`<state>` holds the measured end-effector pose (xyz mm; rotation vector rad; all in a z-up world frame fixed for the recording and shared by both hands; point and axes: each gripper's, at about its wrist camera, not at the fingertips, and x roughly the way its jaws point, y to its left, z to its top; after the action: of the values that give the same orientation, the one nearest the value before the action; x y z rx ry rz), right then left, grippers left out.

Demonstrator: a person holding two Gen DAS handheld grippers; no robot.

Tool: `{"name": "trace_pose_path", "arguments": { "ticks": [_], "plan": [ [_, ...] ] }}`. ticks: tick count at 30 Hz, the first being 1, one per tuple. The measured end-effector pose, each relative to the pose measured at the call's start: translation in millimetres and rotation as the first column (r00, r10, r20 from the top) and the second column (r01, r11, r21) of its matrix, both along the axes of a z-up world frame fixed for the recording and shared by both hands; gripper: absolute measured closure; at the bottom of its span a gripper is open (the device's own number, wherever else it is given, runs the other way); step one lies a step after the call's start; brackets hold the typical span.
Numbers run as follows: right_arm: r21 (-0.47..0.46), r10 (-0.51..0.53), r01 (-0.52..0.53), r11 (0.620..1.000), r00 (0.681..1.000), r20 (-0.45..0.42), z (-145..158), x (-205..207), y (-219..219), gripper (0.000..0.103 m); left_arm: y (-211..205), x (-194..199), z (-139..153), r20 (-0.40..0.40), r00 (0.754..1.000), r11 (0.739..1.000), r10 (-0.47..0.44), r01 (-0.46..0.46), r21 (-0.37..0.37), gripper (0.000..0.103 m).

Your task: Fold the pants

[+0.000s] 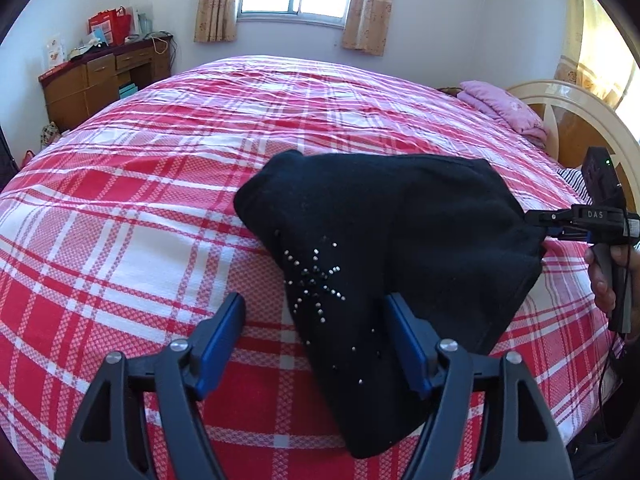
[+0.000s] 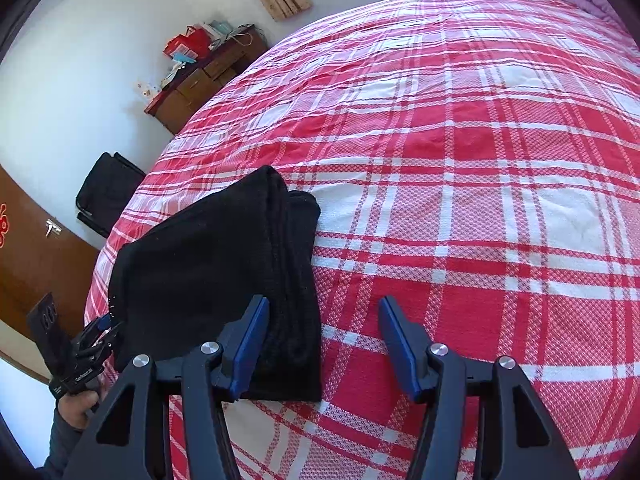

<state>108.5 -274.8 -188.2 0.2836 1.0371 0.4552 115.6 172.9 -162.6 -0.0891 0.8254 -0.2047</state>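
- The black pants (image 1: 384,248) lay as a folded bundle on the red plaid bedspread (image 1: 140,208), near the bed's front edge, with a rhinestone star (image 1: 316,280) on the upper layer.
- In the left wrist view the bundle's long axis ran from near the camera diagonally away and rightward; its near end sat between and partly over the left gripper (image 1: 316,344) fingers.
- The left gripper's jaws stood wide apart, the right pad at the cloth's edge, with no pinch visible.
- In the right wrist view the pants (image 2: 208,264) lay to the left of the right gripper (image 2: 324,340), whose left finger overlapped the fabric's edge; whether it touched could not be told.
- The right gripper's jaws were likewise spread wide, with only bedspread between them, gripping nothing.
- Seen from the left camera, the right gripper (image 1: 540,224) sat at the bundle's far right corner.
- Judged from this, the left gripper was nearer to the bulk of the cloth, and the next move would probably turn on closing over an edge.
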Motion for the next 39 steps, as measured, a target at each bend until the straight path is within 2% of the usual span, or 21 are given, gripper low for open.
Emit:
{"name": "trace_pose_path", "arguments": {
  "ticks": [6,11,14,16,18,22,29,34,39],
  "plan": [
    [-0.065,-0.042,0.045,0.997,0.998,0.038,5,-13,3,0.039,-4,-8,-1,0.021,1.000,0.999,0.018,-0.018,0.038,0.022],
    [-0.098,-0.071,0.076,0.992,0.996,0.054,13,-23,-3,0.039,-1,-12,3,0.013,1.000,0.999,0.028,-0.029,0.037,0.019],
    [-0.146,-0.141,0.158,0.977,0.983,0.121,30,-41,-10,0.039,-1,-22,19,0.059,0.998,0.999,0.031,-0.033,0.029,0.019],
    [-0.151,-0.152,0.179,0.972,0.973,0.171,46,-61,-14,0.039,-1,-30,30,0.091,0.996,0.999,0.025,-0.027,0.026,0.019],
    [-0.153,-0.136,0.168,0.974,0.970,0.200,57,-77,-11,0.039,-3,-36,42,0.118,0.993,1.000,0.019,-0.020,0.009,0.019],
    [-0.180,-0.079,0.128,0.975,0.963,0.258,77,-110,13,0.039,-12,-51,65,0.180,0.984,1.000,-0.005,0.006,-0.002,0.009],
    [-0.205,-0.025,0.110,0.973,0.926,0.377,111,-160,37,0.039,-21,-73,96,0.264,0.964,1.000,-0.027,0.030,-0.009,0.005],
    [-0.205,-0.021,0.127,0.970,0.892,0.452,130,-189,39,0.039,-21,-83,110,0.323,0.946,1.000,-0.011,0.017,-0.016,0.003],
    [-0.214,-0.021,0.150,0.965,0.861,0.508,139,-211,38,0.036,-22,-85,112,0.343,0.939,1.000,-0.006,0.014,-0.023,0.002]
  ]
}}
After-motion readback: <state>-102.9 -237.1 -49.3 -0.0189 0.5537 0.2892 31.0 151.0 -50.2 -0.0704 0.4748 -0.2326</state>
